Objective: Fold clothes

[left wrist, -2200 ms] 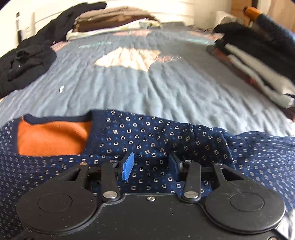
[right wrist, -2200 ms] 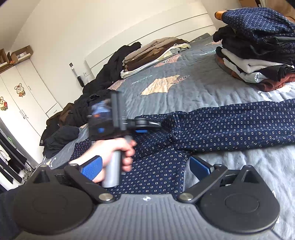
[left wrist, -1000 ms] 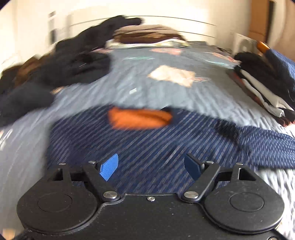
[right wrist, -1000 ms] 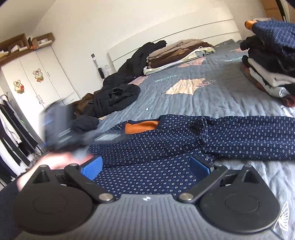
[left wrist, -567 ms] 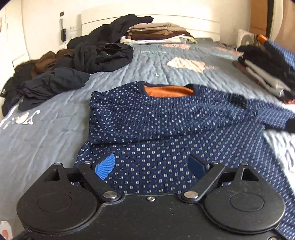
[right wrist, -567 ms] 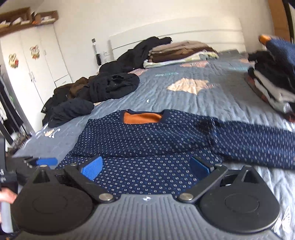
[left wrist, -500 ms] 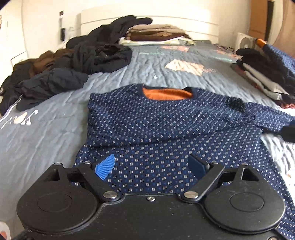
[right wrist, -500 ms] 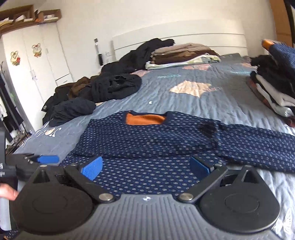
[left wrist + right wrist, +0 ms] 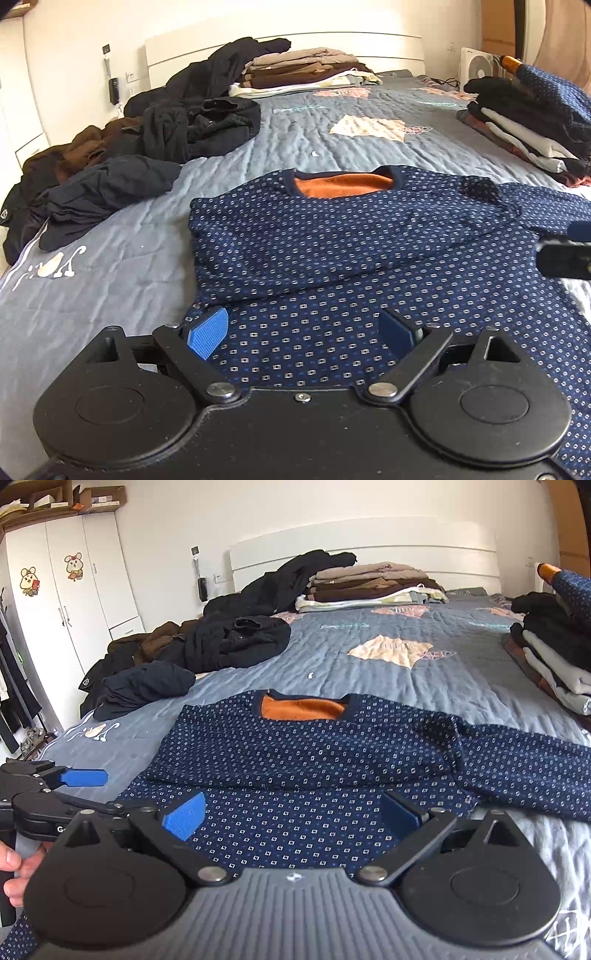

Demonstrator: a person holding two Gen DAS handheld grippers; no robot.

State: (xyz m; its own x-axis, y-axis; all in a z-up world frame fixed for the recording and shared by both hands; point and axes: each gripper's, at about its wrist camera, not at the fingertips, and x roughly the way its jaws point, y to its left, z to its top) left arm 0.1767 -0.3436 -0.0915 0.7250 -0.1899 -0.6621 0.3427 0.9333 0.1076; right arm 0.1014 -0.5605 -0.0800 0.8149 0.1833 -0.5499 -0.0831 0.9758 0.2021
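A navy-blue knitted sweater with a small white-and-blue square pattern and an orange lining (image 9: 332,236) is laid flat on the grey-blue quilted bed (image 9: 110,280), neck opening towards the headboard. One sleeve is seen folded across the chest; the other sleeve (image 9: 524,760) is stretched out to the right in the right wrist view.

The left tongs (image 9: 303,332) are held low over the sweater's lower body, near its left edge. Their blue pads (image 9: 207,332) are spread wide and nothing is gripped; only fabric is seen below the gap.

The right tongs (image 9: 291,818) are likewise positioned above the lower body of the sweater, jaws wide apart and empty. In that view the left tongs (image 9: 85,777) and fingers of the hand (image 9: 14,871) carrying them are visible at the left edge.

Loose dark garments (image 9: 192,125) are noted on the left of the bed, a stack of folded clothes (image 9: 524,122) on the right, and another folded stack (image 9: 369,583) at the headboard.
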